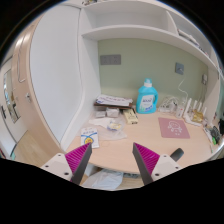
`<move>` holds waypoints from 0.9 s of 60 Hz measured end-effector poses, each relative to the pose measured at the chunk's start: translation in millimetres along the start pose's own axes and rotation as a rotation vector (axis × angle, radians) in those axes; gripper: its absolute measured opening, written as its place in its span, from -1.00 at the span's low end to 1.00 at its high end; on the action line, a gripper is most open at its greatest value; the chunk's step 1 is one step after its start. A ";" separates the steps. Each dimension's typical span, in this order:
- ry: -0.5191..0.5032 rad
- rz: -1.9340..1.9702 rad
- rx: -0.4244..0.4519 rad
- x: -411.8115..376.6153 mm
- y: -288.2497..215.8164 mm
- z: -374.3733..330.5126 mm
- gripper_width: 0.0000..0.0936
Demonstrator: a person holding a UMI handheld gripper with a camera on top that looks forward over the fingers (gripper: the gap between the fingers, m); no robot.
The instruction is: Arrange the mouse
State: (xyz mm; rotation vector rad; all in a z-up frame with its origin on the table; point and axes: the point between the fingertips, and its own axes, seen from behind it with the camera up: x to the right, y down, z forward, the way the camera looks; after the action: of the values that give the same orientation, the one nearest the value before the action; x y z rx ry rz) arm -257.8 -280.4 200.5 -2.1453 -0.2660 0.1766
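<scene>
My gripper (pixel 113 150) is open and empty, its two fingers with magenta pads (pixel 78 158) spread wide above the near edge of a light wooden desk (pixel 135 137). A small dark object (pixel 176 155), possibly the mouse, lies at the desk's near edge just right of the right finger; I cannot tell its shape. A pink mouse pad (pixel 172 127) lies flat on the desk beyond and to the right of the fingers. Nothing stands between the fingers.
A blue detergent bottle (pixel 148 97) stands at the back by the green wall. Stacked books (pixel 112 101), a yellow box (pixel 131 117), and cards and packets (pixel 92 136) lie left of centre. Small items (pixel 200 115) crowd the back right. White crumpled material (pixel 105 180) lies below the desk edge.
</scene>
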 end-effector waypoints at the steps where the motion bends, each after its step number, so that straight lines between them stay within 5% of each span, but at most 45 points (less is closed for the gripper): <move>1: 0.004 0.004 -0.003 3.3 3.5 0.0 0.81; 32: 0.274 0.105 -0.152 260.0 144.6 38.5 0.81; 54: 0.225 0.221 -0.153 342.8 155.1 135.4 0.80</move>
State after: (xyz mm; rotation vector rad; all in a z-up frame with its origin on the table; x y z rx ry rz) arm 61.6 -167.5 -11.9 -2.3209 0.0919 0.0406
